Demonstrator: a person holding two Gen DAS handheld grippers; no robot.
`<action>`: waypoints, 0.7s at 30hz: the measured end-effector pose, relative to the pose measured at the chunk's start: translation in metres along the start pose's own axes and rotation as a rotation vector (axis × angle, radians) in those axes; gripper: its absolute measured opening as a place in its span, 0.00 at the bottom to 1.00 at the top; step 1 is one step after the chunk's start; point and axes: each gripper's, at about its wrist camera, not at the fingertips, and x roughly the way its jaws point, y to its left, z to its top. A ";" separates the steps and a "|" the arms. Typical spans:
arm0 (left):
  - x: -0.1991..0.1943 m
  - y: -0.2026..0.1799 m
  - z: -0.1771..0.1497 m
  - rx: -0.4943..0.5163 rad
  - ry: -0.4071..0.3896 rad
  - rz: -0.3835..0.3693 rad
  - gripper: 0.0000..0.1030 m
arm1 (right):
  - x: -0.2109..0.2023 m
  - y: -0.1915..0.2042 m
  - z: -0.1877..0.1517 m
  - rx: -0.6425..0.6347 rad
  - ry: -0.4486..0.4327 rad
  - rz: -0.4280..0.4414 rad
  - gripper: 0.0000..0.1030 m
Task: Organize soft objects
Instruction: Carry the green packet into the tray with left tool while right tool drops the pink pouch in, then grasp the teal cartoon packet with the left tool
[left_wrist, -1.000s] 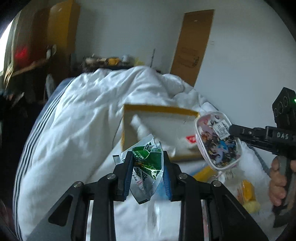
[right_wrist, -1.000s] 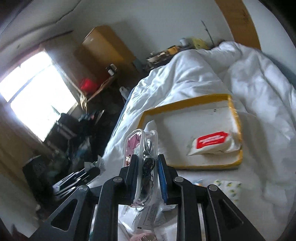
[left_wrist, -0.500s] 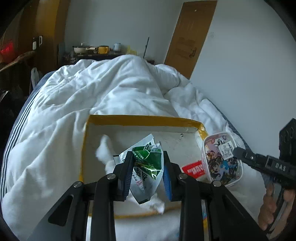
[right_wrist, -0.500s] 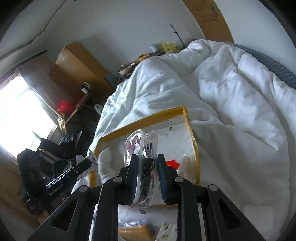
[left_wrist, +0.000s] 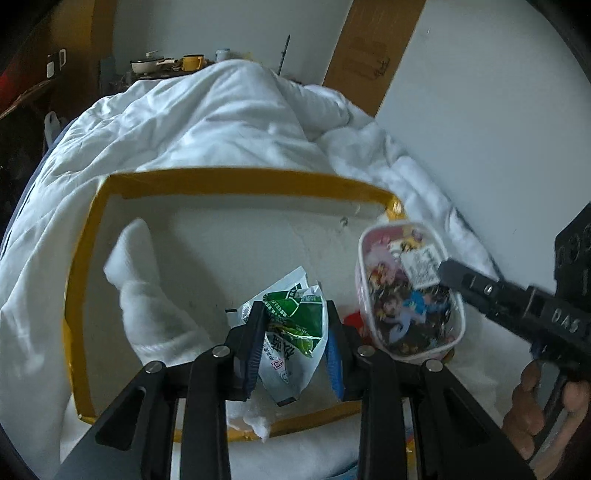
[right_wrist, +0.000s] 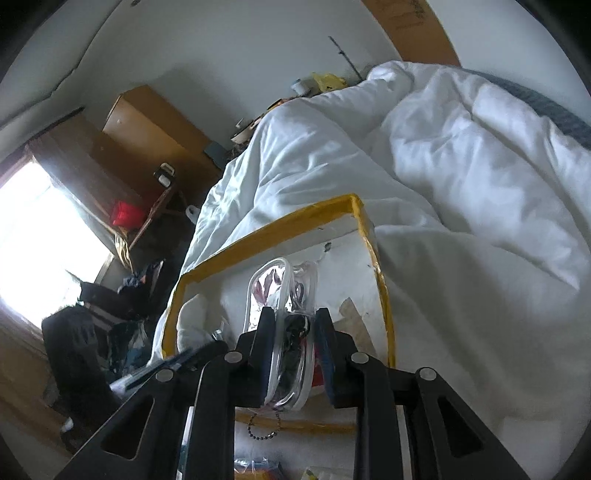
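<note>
yellow-rimmed tray (left_wrist: 236, 184) below: left gripper (left_wrist: 293, 343) pinches green packet (left_wrist: 295, 325); right gripper (right_wrist: 291, 343), fingers opening around clear pouch (right_wrist: 284, 295), should release low.

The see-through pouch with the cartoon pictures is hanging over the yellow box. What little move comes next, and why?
Probably let it drop. The right claw has the clear pouch over the yellow-edged box, and its jaws are opening with the pouch between them. The left claw grips the green packet above the same box, likely next.
</note>
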 end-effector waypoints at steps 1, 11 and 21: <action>0.002 0.000 -0.002 0.001 0.007 0.010 0.30 | 0.002 -0.002 -0.001 0.011 0.012 0.013 0.25; -0.029 0.008 -0.007 -0.020 -0.022 -0.094 0.79 | -0.034 0.012 -0.009 0.012 -0.037 0.019 0.57; -0.173 0.024 -0.076 -0.037 -0.141 -0.198 0.88 | -0.150 0.072 -0.141 -0.244 0.011 0.040 0.68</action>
